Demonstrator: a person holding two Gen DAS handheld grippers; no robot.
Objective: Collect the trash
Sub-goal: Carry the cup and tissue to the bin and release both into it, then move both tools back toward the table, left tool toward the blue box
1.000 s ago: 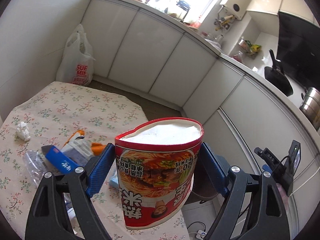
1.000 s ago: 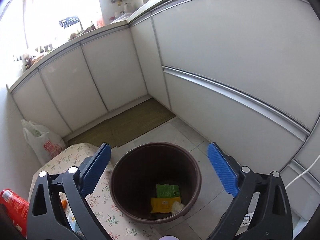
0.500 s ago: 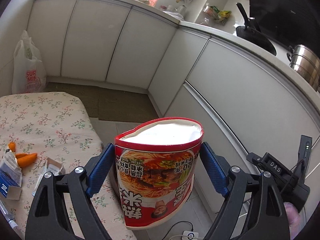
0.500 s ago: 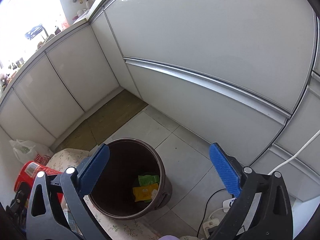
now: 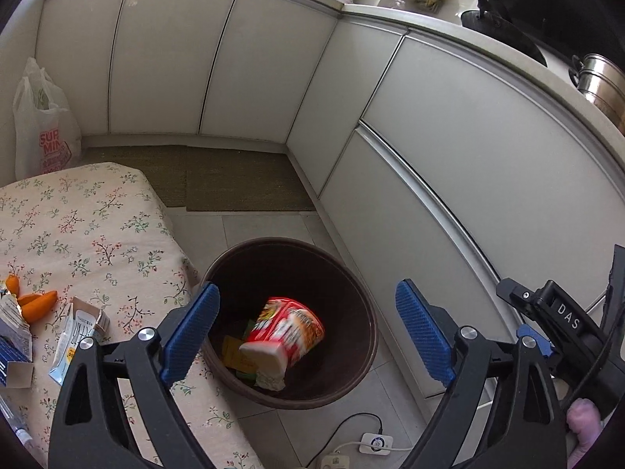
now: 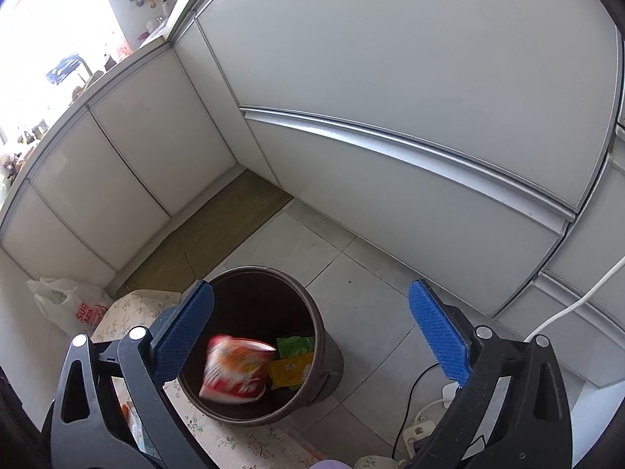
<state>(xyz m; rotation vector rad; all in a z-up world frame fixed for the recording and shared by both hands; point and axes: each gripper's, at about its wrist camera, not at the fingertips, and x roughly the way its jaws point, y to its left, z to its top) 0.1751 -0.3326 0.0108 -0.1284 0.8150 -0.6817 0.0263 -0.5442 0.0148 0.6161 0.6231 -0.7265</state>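
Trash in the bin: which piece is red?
The noodle cup, tipped over on the flat green packet and yellow packet.

The red printed paper noodle cup (image 5: 287, 334) inside the dark brown round bin (image 5: 353, 285) is motion-blurred, its print unreadable. It covers part of the yellow and green wrappers (image 6: 293, 359) beneath. The left picture edge cuts off the blue-and-white carton (image 5: 11, 346) left of the left tool.

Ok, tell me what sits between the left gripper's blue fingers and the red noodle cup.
Nothing. In the left wrist view the opening left gripper hangs over the brown bin; the red noodle cup lies inside.
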